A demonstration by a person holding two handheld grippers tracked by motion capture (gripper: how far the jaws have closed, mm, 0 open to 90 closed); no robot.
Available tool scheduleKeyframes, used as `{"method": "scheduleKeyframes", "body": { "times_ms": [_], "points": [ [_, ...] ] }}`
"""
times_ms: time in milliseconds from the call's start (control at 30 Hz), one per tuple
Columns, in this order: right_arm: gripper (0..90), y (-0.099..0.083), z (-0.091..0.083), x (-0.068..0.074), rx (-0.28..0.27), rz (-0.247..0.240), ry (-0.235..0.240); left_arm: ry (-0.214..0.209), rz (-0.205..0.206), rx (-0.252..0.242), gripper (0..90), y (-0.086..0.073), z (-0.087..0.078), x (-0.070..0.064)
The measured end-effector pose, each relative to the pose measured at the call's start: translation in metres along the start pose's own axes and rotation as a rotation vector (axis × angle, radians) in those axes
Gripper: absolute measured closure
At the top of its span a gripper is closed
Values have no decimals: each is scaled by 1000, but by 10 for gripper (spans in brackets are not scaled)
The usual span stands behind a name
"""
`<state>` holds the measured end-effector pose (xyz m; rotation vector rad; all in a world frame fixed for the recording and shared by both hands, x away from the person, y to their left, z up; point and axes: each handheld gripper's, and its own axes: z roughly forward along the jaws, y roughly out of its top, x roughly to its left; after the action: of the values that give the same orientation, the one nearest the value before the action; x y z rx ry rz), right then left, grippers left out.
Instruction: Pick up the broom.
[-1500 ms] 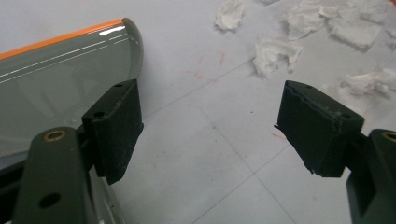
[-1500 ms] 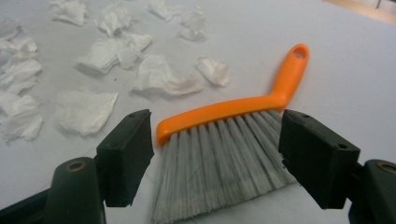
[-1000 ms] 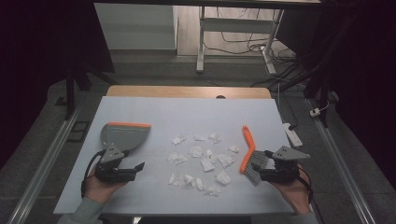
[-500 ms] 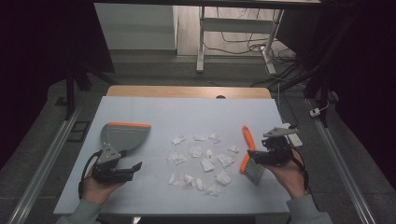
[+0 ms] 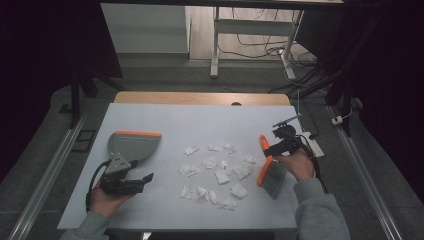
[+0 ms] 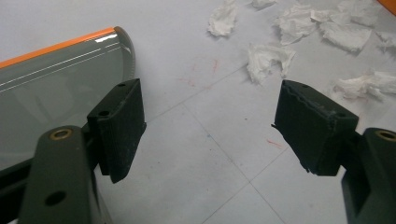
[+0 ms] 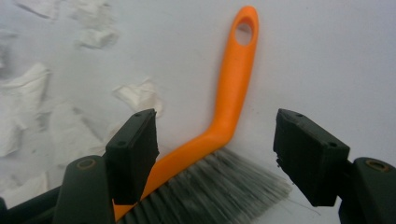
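Now the right gripper point(image 7: 215, 154) is hovering over the brush point(image 7: 231, 107) lying on the table point(image 5: 165, 120), jaws apart around its orange handle. Centering on the handle should help. Meanwhile the left gripper point(image 6: 208, 130) is sitting, jaws apart, beside the dustpan point(image 5: 134, 145).

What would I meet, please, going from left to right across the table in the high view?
Left gripper → dustpan → scattered paper scraps → brush → right gripper, above the brush handle.
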<state>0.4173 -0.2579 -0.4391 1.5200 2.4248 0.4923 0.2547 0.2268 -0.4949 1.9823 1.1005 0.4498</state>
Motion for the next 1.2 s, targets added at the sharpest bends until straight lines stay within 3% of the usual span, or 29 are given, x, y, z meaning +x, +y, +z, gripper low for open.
{"method": "scheduleKeyframes", "body": {
  "times_ms": [67,233,367,567,800,967,1200],
  "points": [
    [309,3,7,-3,22,23,10,-3,2,-1,250,0,0,0],
    [326,9,20,-5,75,28,7,-4,-1,5,250,1,2,0],
    [339,11,31,-7,129,49,-28,-4,2,10,250,0,3,-1],
    [354,10,39,-7,141,61,-33,-7,6,9,250,-1,2,-2],
    [375,10,55,-6,193,61,-43,-8,7,13,250,-1,3,-2],
    [447,11,59,-2,205,74,-57,-11,5,14,250,-2,3,-1],
    [615,10,59,-3,200,121,-79,-9,8,13,250,-2,3,-2]
  ]
}}
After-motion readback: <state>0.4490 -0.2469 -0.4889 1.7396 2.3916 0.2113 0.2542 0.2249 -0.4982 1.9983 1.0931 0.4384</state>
